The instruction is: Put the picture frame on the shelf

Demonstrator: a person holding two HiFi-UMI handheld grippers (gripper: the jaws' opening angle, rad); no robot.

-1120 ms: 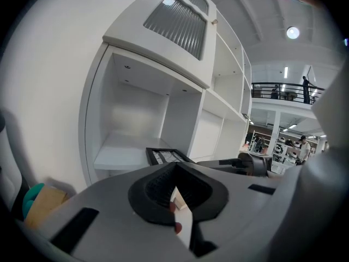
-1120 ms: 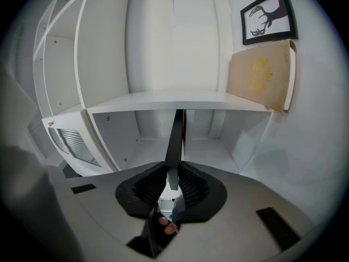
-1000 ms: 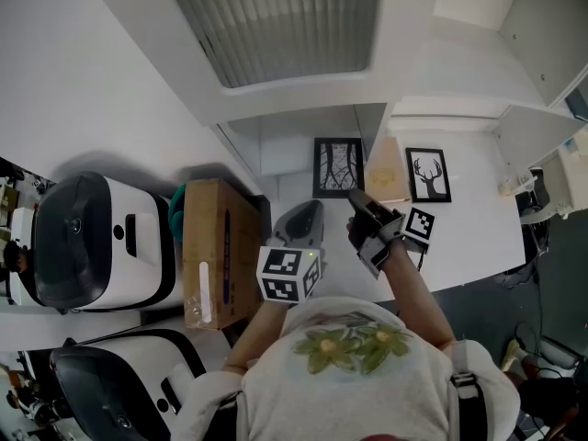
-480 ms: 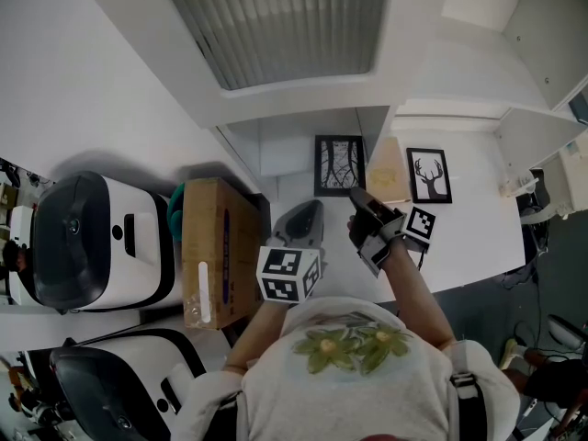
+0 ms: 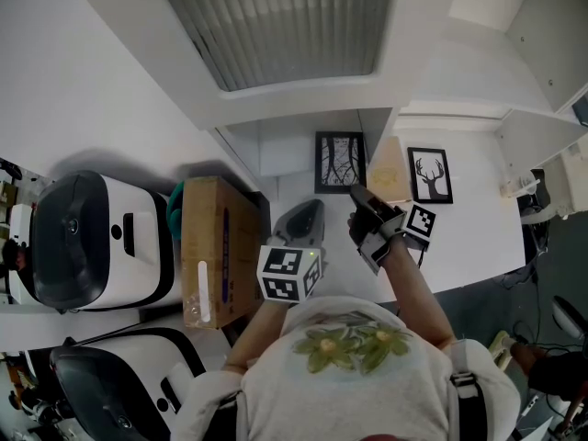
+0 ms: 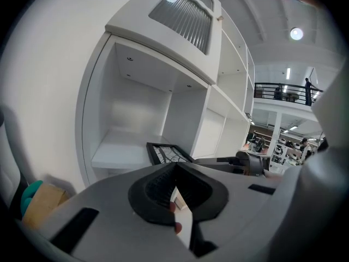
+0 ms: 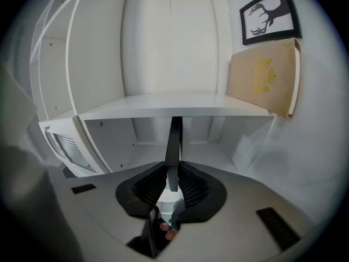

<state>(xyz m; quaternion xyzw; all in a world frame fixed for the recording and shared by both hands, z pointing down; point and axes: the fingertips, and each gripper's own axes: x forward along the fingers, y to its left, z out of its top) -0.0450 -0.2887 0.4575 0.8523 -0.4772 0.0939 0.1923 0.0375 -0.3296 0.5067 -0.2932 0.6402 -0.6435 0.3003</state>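
1. Picture frame [image 5: 338, 163] lying face up, long axis running away from the person into the low shelf [image 5: 285, 150] opening; resting or just above the board, hard to tell.
2. Gripped at its near end by the right tool [image 5: 356, 196], jaws clamped on it.
3. Seen edge-on as a thin dark strip in the right gripper view only.
4. Left tool [image 6: 174, 168] closed and empty, clear only in the left gripper view.

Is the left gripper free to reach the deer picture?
Probably not directly: the right gripper, clamped on the branch picture frame, sits between the left gripper and the deer picture.
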